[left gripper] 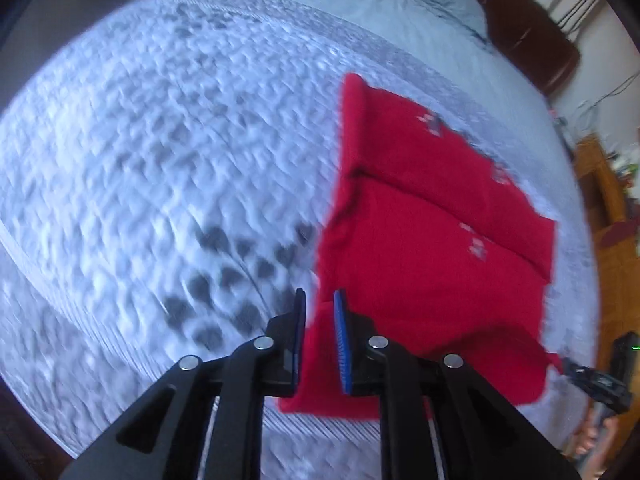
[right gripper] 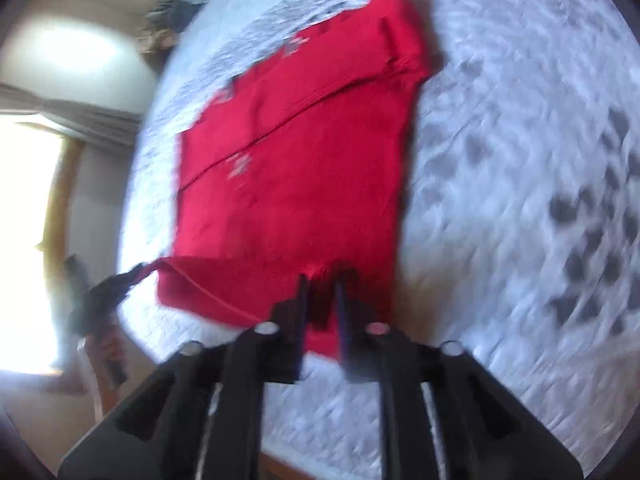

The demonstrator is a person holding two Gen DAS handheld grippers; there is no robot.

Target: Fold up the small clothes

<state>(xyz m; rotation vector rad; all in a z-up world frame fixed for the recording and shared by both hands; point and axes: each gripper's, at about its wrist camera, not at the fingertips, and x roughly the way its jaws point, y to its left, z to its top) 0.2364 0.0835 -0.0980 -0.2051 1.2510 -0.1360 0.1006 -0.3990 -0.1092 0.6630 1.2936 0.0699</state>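
Pale quilted bedspread, brown headboard, bright window.

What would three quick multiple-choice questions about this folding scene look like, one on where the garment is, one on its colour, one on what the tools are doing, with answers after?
1. Where does the garment lie?
A. On the quilted bedspread
B. On a wooden floor
C. Inside a basket

2. What colour is the garment?
A. Blue
B. Red
C. Yellow

3. What are the left tool and right tool doing?
A. Both hang open, away from the cloth
B. Only the left one grips cloth
C. Each is closed on the garment's near edge

Answers: 1 A, since pale quilted bedding surrounds the cloth in both views. 2 B, since the fabric is plainly red, with a few small pale marks. 3 C, since each wrist view shows red cloth pinched between its own fingers.
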